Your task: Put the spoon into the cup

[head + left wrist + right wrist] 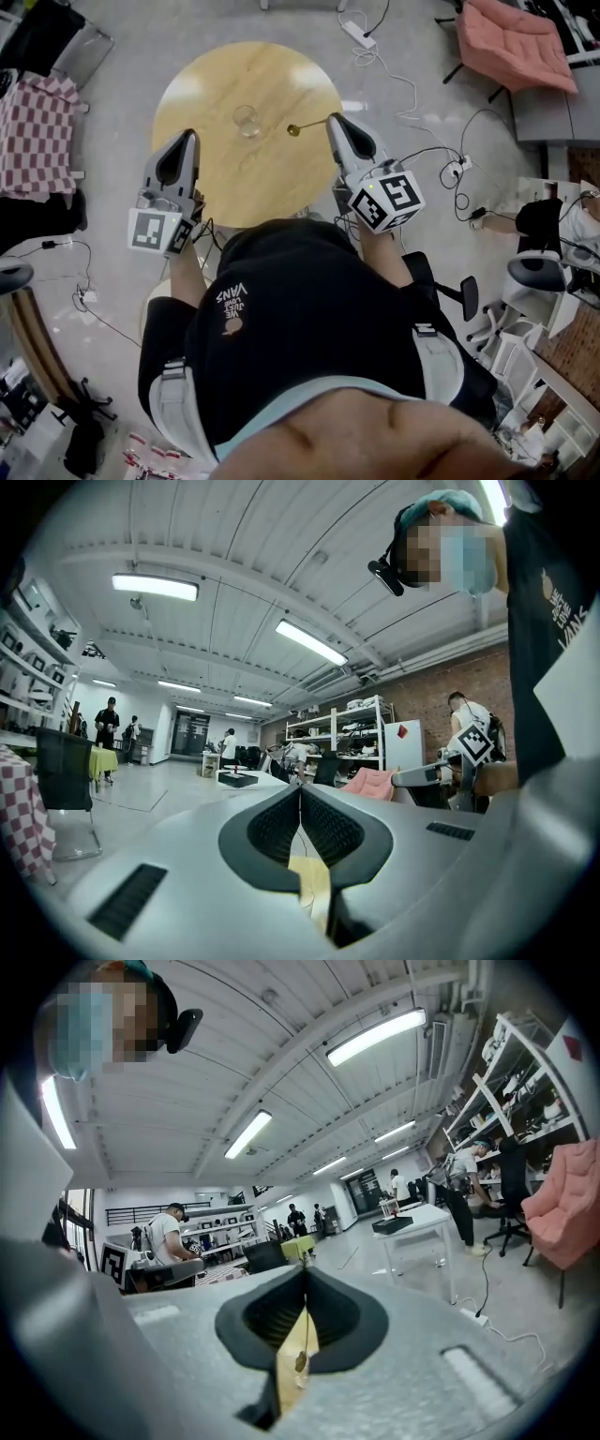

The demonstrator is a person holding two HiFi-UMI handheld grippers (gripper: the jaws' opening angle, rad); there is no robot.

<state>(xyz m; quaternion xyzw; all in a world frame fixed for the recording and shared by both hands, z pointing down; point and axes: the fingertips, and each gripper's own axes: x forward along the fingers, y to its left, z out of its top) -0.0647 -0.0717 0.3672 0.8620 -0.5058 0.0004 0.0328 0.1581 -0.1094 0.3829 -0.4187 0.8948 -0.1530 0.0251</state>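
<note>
The task is judged to be partly done. The spoon (305, 127) is already taken up and is pinched by its handle in the right tool (333, 118), but it is not yet in the cup (247, 120). What is left, by this judgement, is a short carry toward 9 o'clock, a tilt of the bowl downward over the rim, and a release.

In the head view the cup is seen near the middle of the round wooden bench (216, 178), a little toward 12 o'clock. The spoon bowl lies at about 3 o'clock of the cup, near it but apart from it. The handle runs on toward 3 o'clock into the jaws. Whether the spoon is lifted clear of the bench or rests on it cannot be told.

In the right gripper view the right tool (305, 1277) is pressed together on the thin handle, and the small bowl (300, 1361) is seen hanging below the pads, over the wood.

The left tool (191, 136) is held at about 8 o'clock of the bench. In the left gripper view its jaws (300, 791) are pressed together with nothing between them.

The spoon appears small and brass-coloured, with a very slender handle and a small round bowl. The cup is clear glass, upright, and seems empty.
</note>
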